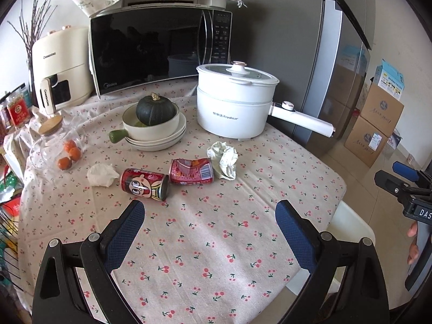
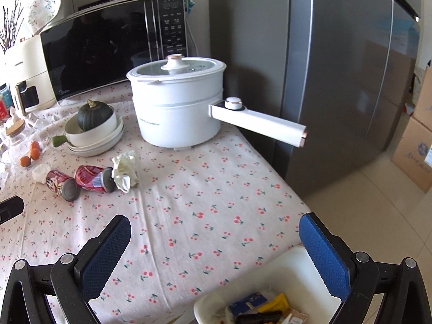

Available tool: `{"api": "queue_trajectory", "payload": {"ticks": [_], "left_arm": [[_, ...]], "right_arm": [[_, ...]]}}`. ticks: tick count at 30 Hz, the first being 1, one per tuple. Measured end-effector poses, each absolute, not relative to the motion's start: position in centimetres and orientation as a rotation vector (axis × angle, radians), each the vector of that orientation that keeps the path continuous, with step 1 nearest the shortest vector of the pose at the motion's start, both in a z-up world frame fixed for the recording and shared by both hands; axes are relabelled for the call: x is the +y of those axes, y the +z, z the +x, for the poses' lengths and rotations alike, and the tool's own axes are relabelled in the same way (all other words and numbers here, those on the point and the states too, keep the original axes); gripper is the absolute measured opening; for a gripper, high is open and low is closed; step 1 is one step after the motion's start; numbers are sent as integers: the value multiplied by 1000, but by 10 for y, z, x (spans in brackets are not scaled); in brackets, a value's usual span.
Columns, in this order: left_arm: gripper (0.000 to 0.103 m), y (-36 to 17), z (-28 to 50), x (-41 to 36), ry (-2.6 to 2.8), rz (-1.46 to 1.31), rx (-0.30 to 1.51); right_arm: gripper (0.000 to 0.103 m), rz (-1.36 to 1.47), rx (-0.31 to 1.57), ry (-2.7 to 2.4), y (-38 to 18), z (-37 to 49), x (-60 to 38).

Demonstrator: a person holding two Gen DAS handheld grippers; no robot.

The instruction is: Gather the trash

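Observation:
On the cherry-print tablecloth lie a red cartoon can [image 1: 145, 184] on its side, a crushed red can [image 1: 191, 171], a crumpled paper ball [image 1: 223, 159] and a white tissue wad [image 1: 101, 175]. My left gripper [image 1: 209, 210] is open and empty, just short of the cans. In the right wrist view the same trash shows at the left: cartoon can [image 2: 60, 185], crushed can [image 2: 93, 178], paper ball [image 2: 124, 172]. My right gripper [image 2: 214, 229] is open and empty, above a white trash bin [image 2: 283, 275] that holds wrappers.
A white electric pot [image 1: 233, 102] with a long handle [image 1: 302, 120] stands behind the trash. A squash in stacked bowls [image 1: 155, 124], a glass jar with oranges [image 1: 58, 145], a microwave [image 1: 159, 51], a fridge [image 2: 337, 81] and cardboard boxes [image 1: 375, 124] surround the table.

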State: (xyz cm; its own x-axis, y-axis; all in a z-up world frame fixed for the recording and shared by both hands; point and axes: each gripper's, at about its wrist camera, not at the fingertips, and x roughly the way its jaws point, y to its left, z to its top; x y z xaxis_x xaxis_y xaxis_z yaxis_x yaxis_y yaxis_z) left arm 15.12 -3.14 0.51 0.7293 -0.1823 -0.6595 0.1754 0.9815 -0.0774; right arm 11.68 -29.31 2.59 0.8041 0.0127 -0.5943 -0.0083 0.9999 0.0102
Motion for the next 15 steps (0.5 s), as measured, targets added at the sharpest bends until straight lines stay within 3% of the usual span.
{"api": "queue_trajectory", "payload": {"ticks": [15], "left_arm": [[101, 7, 176, 57, -51, -79, 729]], "right_arm": [[102, 67, 614, 117, 24, 157, -223]]}}
